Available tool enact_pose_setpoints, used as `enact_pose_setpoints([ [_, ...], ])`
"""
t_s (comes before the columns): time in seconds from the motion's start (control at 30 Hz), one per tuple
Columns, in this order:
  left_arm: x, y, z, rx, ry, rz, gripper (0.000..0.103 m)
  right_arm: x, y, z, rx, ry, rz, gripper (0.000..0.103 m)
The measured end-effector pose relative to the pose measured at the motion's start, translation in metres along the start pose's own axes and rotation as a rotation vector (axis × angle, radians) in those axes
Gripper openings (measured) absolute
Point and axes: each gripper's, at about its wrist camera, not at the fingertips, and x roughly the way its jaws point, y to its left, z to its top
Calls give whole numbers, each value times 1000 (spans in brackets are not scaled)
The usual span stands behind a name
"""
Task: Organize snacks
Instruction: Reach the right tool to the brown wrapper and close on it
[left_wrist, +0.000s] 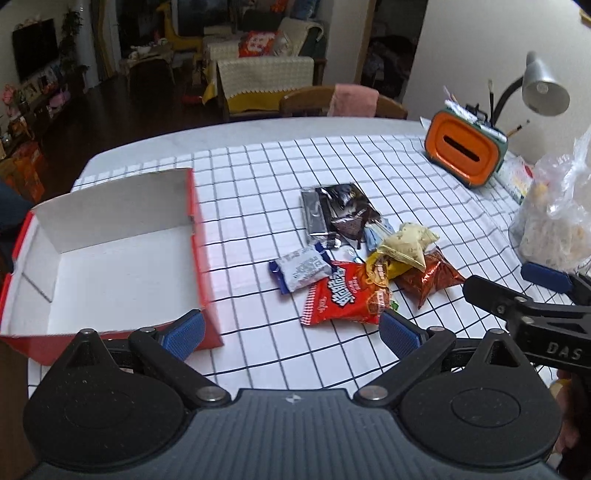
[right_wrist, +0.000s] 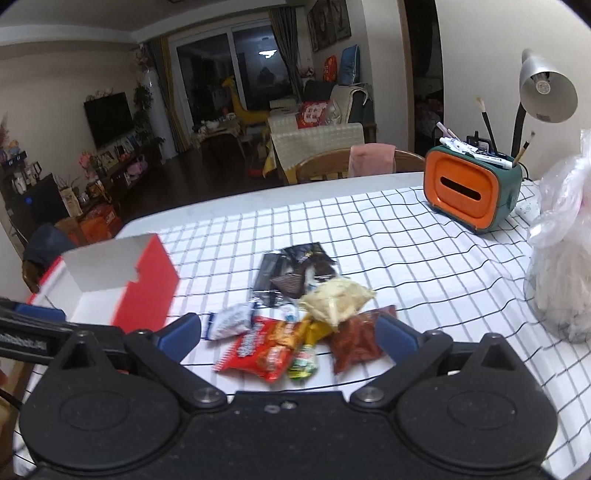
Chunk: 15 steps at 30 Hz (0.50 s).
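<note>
We see left gripper (left_wrist: 291, 334) wide open, empty; right gripper (right_wrist: 290, 338) likewise (above snack pile (right_wrist: 295, 317)); red box (left_wrist: 110, 258) empty.

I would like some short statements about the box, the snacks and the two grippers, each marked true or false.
1. The red cardboard box with white inside holds no snacks. True.
2. The left gripper has its jaws shut on a packet. False: open, holding nothing.
3. The pale yellow snack bag lies on top of other packets. True.
4. The orange and green desk organizer lies inside the box. False: it stands on the checked tablecloth.
5. The right gripper is open. True.
</note>
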Motion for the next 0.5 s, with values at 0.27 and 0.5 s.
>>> enact_pose_setpoints([
  [0.27,26,-16,16,8,50,12,101,54,-39,-5,-228,123,83,99],
  [0.5,42,-20,24,0,78,27,101,98,-65,4,-440,213,163,95],
])
